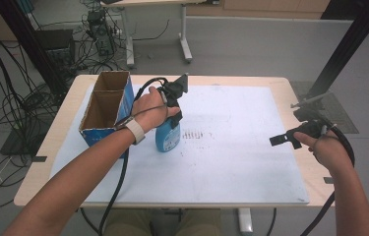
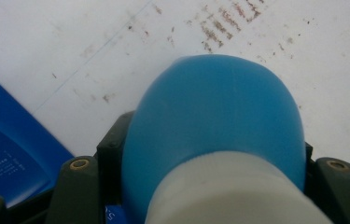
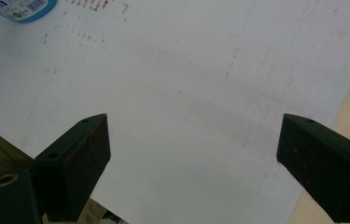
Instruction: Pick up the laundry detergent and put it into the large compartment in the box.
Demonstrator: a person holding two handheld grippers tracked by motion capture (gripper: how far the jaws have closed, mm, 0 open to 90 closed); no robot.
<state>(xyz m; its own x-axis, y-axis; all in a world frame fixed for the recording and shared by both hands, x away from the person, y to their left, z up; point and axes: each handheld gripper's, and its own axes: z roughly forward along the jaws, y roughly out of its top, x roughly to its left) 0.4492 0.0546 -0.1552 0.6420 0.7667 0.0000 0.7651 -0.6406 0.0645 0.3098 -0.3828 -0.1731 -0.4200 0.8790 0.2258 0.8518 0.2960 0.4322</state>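
Far left of the bottle stands the box (image 1: 104, 105), a cardboard carton with blue sides, top open and split into two compartments, both looking empty from the high view. It sits just beside the bottle, on its left, so it reads as the likely place for the bottle to go: mouth up, nothing in the way.

Now the bottle (image 1: 168, 136) itself, blue with a pale cap, upright on the white mat (image 1: 231, 167). The left gripper (image 1: 173, 114) comes down on it from above, and in the left gripper view the black jaws sit tight against both flanks of the blue shoulder, the pale cap right under the lens. That is a firm clamp high on the bottle, near the neck, which I judge keeps it hanging upright and leaves the base free to clear the box wall. Whether the base rests on the mat or hangs just off it, I cannot tell.

Right of the bottle, a run of brown scuff marks (image 1: 197, 134) on the mat, then bare mat.

Well to the right of the bottle, over the mat's edge, the right gripper (image 1: 281, 139) hangs with jaws spread wide and nothing between them. It looks parked out of the way, leaving the left one room to work.
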